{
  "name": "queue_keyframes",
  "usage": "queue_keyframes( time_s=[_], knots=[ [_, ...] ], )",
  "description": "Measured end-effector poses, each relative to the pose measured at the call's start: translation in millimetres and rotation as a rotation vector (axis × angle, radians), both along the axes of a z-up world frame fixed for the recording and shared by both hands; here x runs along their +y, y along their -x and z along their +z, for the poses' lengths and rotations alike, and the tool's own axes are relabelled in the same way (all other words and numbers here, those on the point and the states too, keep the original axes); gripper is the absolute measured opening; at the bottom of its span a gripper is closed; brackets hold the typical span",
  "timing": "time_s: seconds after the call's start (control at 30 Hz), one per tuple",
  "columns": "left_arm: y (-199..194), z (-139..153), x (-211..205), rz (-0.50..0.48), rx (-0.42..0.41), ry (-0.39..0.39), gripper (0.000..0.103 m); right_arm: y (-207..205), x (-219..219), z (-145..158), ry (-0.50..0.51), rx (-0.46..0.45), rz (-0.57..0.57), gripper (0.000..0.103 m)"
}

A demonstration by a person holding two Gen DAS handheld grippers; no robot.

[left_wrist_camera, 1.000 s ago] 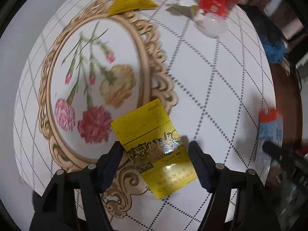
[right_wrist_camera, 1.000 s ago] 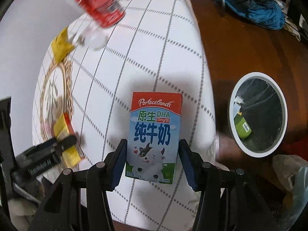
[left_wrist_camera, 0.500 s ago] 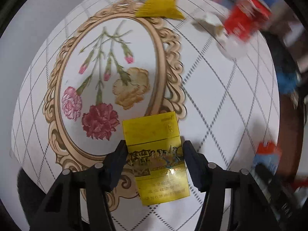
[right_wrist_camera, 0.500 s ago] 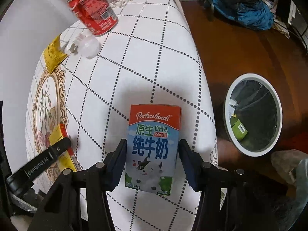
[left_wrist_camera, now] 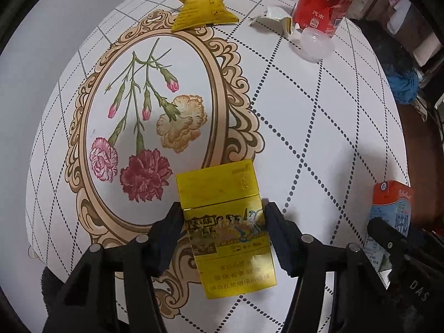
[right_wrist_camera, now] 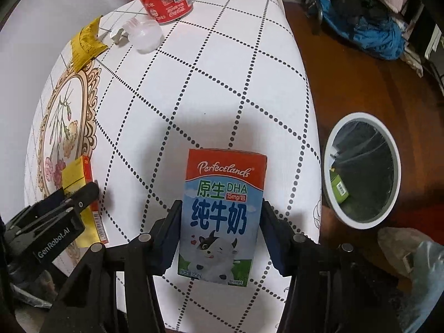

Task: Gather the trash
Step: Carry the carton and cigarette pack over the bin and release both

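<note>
The blue-and-red milk carton (right_wrist_camera: pixel 222 216) is standing on the white tablecloth (right_wrist_camera: pixel 222 83), the right gripper (right_wrist_camera: pixel 222 227) closing its jaws against its sides; the left gripper (left_wrist_camera: pixel 223 230) is likewise clamping the flat yellow cigarette pack (left_wrist_camera: pixel 227 227). The carton, gripped low, is risking tipping on its way to the white-rimmed bin (right_wrist_camera: pixel 360 222).

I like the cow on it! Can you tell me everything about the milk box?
The milk carton is a small cardboard box with an orange-red top band, blue Chinese lettering and a cartoon cow on grass. It looks whole and undented. The right gripper has a finger against each side of it, near the table's edge beside the bin.
</note>
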State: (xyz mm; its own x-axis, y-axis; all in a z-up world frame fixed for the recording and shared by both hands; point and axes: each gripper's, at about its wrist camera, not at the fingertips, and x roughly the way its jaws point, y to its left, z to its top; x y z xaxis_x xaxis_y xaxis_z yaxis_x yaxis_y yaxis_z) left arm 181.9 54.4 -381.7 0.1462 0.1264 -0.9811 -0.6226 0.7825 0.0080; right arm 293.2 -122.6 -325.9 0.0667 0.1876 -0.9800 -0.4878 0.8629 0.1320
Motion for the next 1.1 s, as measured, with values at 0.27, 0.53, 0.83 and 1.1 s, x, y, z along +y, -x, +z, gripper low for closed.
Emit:
queue_keyframes(
  time_s=[0.27, 0.53, 0.83, 1.1],
  knots=[
    [7.8, 35.5, -21.2, -0.006, -0.020, -0.028, 0.056, -1.3, -13.6, 2.8, -0.044, 0.000, -0.019, 0.055],
    [-2.4, 103.8, -54.4, -0.088, -0.142, -0.111, 0.056, -12.7, -63.6, 52.1, -0.166, -0.091, -0.114, 0.054],
    [-77.4, 184.5, -128.1, -0.274, -0.334, -0.094, 0.056, -56.3, -167.1, 113.1, -0.234, -0.211, -0.253, 0.055],
    [-167.4, 162.0, -207.2, -0.447, -0.327, 0.011, 0.056, -107.4, -256.8, 84.9, -0.149, -0.195, -0.338, 0.055]
  ],
)
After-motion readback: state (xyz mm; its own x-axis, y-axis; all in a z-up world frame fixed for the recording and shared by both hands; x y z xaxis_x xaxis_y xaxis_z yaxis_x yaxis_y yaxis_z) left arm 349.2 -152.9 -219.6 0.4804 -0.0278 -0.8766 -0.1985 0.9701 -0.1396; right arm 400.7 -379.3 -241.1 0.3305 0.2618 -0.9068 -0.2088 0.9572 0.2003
